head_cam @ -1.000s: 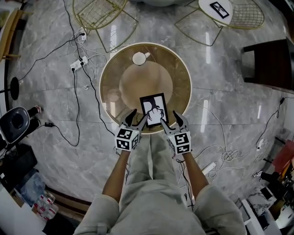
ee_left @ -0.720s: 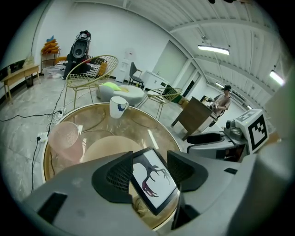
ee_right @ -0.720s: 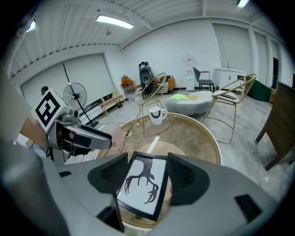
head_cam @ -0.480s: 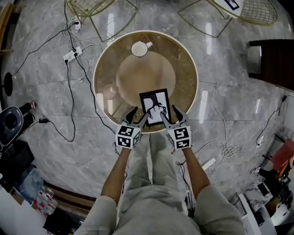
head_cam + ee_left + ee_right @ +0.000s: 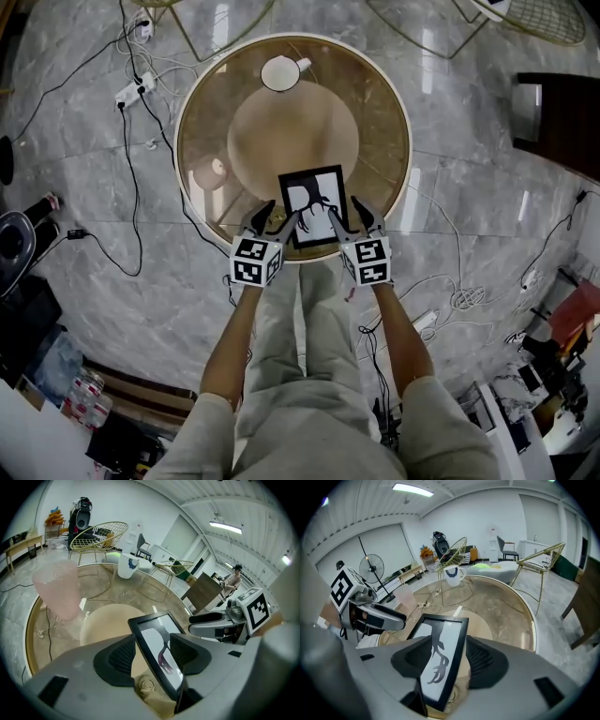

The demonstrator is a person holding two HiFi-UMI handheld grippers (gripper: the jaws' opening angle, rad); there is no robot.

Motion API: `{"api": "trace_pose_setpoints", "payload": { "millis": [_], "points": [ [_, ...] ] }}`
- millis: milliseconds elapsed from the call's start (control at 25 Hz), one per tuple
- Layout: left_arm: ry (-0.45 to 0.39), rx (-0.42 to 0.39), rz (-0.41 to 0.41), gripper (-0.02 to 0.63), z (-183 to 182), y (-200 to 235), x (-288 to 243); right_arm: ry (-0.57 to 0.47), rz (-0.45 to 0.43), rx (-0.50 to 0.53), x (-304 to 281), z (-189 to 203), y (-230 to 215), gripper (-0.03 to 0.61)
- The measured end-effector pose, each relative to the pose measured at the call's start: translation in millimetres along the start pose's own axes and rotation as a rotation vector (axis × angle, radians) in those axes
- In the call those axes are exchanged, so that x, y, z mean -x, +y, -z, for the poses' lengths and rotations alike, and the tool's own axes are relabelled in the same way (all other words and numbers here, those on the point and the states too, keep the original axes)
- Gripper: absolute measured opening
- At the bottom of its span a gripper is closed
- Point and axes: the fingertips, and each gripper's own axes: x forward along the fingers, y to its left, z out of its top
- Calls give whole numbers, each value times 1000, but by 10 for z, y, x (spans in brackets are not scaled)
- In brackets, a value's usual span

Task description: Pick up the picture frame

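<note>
The picture frame [image 5: 314, 206] is black-edged with a white picture of a dark figure, and it rests tilted on the round glass table [image 5: 192, 112] near its front rim. My left gripper [image 5: 277, 219] straddles the frame's lower left edge, and my right gripper [image 5: 348, 217] straddles its lower right edge. In the left gripper view the frame [image 5: 157, 651] runs between the wide-apart jaws of that gripper [image 5: 152, 654], with a gap beside the left pad. The right gripper view shows the frame [image 5: 440, 656] likewise between that gripper's [image 5: 441, 660] spread jaws. Both grippers look open.
A white mug [image 5: 281, 72] stands at the table's far side. Power strips and cables [image 5: 131, 89] lie on the marble floor to the left, more cables [image 5: 459, 305] to the right. A dark cabinet [image 5: 562, 122] is at the right. Wire chairs stand beyond the table.
The head view has shifted forward and the table looks larger. Both grippers stay at the frame's lower corners with the same jaw spread.
</note>
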Motion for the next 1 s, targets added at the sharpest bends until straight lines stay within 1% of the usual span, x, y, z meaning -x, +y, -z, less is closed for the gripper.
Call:
{"api": "trace_pose_setpoints", "payload": {
  "millis": [360, 560, 720, 800, 1000],
  "points": [
    [52, 23, -10, 227, 164, 89, -189, 85, -1, -20, -201, 265, -76, 190],
    [80, 25, -20, 225, 213, 81, -261, 102, 7, -42, -223, 296, -84, 176],
    [93, 54, -29, 224, 233, 102, -319, 114, 7, -55, -241, 291, -88, 158],
    [102, 56, -33, 224, 250, 120, -346, 122, 10, -62, -270, 293, -105, 152],
    [100, 59, -42, 206, 255, 155, -361, 144, 11, -77, -342, 321, -147, 139]
  ]
}}
